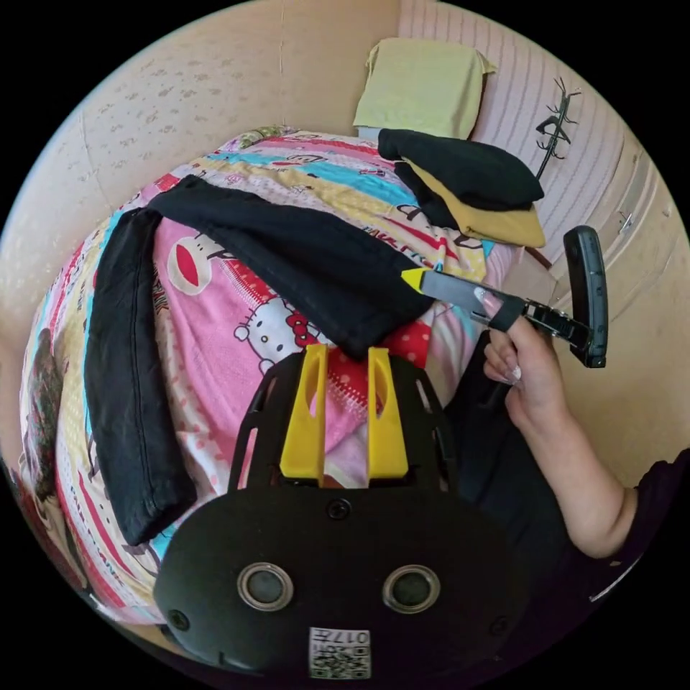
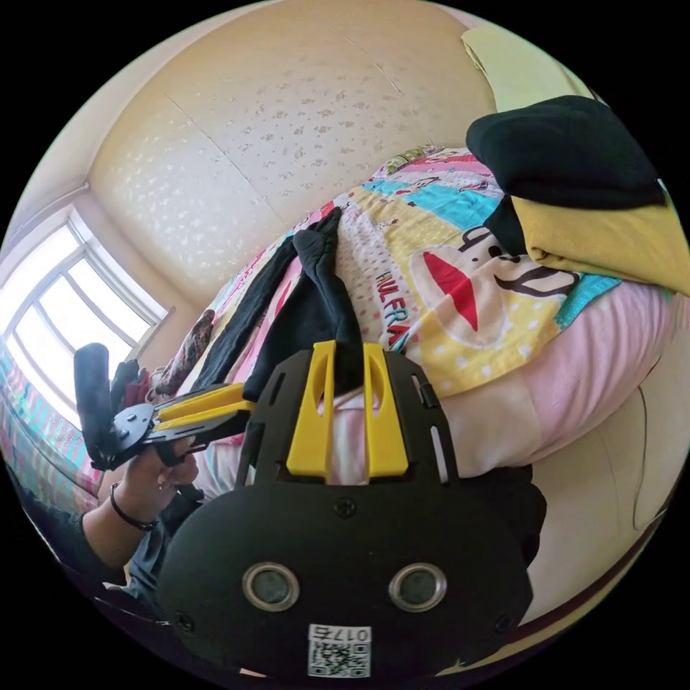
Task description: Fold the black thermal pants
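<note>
Black thermal pants (image 1: pixel 287 266) lie spread in a V on the patterned bedsheet (image 1: pixel 237 323). Left gripper (image 1: pixel 345 352) fingers parted, hem just ahead; right gripper (image 2: pixel 348 352) parted too (nearer leg runs lengthwise away).
</note>
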Available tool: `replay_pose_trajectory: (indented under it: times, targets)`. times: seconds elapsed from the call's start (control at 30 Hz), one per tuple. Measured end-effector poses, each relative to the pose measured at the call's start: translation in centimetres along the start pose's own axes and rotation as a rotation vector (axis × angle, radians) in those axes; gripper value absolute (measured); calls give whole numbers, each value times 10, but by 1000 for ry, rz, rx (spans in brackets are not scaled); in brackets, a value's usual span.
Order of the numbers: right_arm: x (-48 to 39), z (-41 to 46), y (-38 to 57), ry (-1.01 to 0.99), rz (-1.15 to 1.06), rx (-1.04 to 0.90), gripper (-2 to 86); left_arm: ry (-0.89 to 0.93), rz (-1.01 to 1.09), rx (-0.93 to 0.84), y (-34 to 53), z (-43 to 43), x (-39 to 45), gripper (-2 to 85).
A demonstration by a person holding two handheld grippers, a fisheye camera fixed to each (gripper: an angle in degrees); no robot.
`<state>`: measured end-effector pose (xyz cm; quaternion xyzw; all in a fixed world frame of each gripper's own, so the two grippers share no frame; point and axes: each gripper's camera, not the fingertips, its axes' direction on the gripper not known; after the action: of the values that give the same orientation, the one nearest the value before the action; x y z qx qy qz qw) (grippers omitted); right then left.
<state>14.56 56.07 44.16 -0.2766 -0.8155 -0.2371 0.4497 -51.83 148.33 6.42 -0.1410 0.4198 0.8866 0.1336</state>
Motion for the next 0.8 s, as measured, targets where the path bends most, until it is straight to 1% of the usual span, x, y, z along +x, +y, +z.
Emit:
replay_pose_trajectory:
  times: [0.1, 0.23, 0.3, 0.37, 0.4, 0.43, 0.5, 0.57, 0.6, 0.67, 0.73, 0.8]
  targets:
    - [6, -1, 1, -27, 15, -8, 69, 23, -30, 6, 6, 6, 7, 61]
    - [-1, -4, 6, -4, -20, -8, 73, -26, -12, 86, 16, 1, 24, 52]
    - [-3, -5, 9, 4, -23, -6, 74, -49, -26, 80, 18, 10, 29, 51]
    - [-8, -6, 13, 28, -27, -6, 74, -76, -77, 27, 22, 32, 29, 48]
    - [-9, -6, 14, 35, -30, -5, 74, -79, -127, -32, 26, 50, 27, 36]
    - [-12, -7, 16, 51, -35, 0, 74, -53, -186, -7, 33, 52, 26, 26]
    - [-16, -9, 21, 64, -35, 11, 73, -7, -225, 51, 42, 45, 30, 16]
    - [-16, -15, 27, 45, -18, 23, 74, -6, -223, 140, 55, 37, 39, 11]
    - [-16, -16, 29, 36, -10, 25, 73, -47, -222, 177, 64, 35, 46, 9]
    - [-14, -23, 35, -3, 25, 38, 73, -113, -193, 186, 72, 39, 56, 16]
    - [-13, -26, 39, -18, 50, 46, 73, -100, -112, 159, 74, 48, 65, 36]
    - [-15, -27, 42, -19, 60, 49, 72, -88, -80, 158, 75, 54, 69, 51]
